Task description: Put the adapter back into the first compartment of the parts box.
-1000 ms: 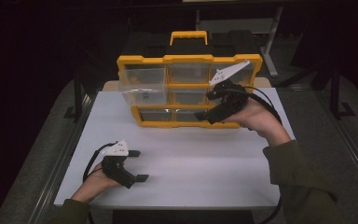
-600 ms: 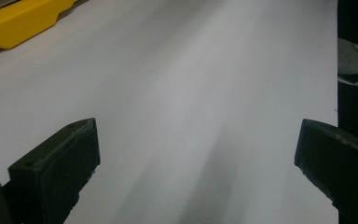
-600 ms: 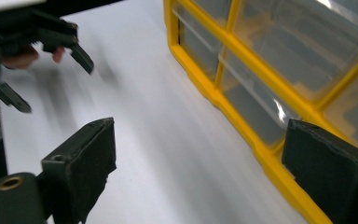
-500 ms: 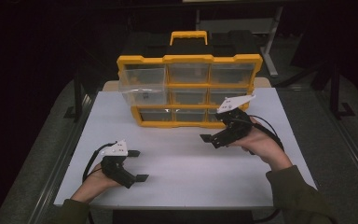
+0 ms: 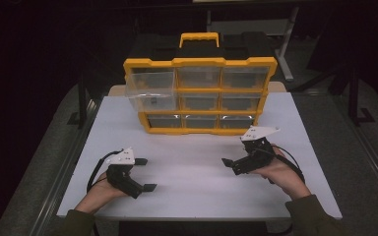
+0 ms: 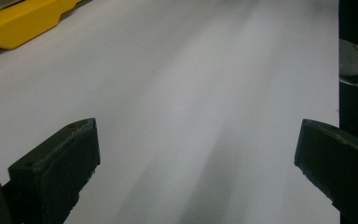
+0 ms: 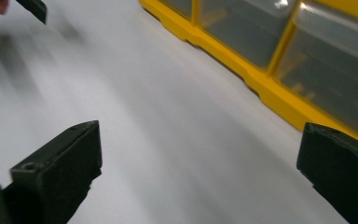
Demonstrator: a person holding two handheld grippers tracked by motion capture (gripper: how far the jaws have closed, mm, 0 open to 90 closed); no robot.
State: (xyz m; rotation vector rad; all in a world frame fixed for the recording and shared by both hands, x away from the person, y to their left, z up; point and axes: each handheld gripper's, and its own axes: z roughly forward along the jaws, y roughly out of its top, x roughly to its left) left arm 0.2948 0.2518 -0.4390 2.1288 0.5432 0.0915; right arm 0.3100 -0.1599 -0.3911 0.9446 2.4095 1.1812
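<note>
A yellow organizer [image 5: 199, 96] with clear drawers stands upright at the back of the white tabletop [image 5: 192, 147]. Its top-left drawer [image 5: 150, 91] is pulled out. My right gripper [image 5: 230, 166] hovers low over the front right of the table, pointing left. Its jaws have just been opening and stand open with nothing between them [image 7: 200, 154]; the organizer's lower drawers [image 7: 261, 84] run along its right side. My left gripper [image 5: 146, 174] rests at the front left, open and empty [image 6: 196, 154]. A yellow corner of the organizer [image 6: 23, 23] lies far off to its left.
The tabletop's front edge is close under both hands. A grey ledge [image 5: 59, 162] runs beside the left side of the top, with dark floor beyond. Behind the organizer stands a metal table leg [image 5: 285, 49]. The other gripper's jaw tip [image 7: 32, 7] shows in the right gripper view.
My right gripper has come down and away from the organizer's right-hand drawers to the front right of the table, its jaws spreading wider. The left gripper has stayed put.
</note>
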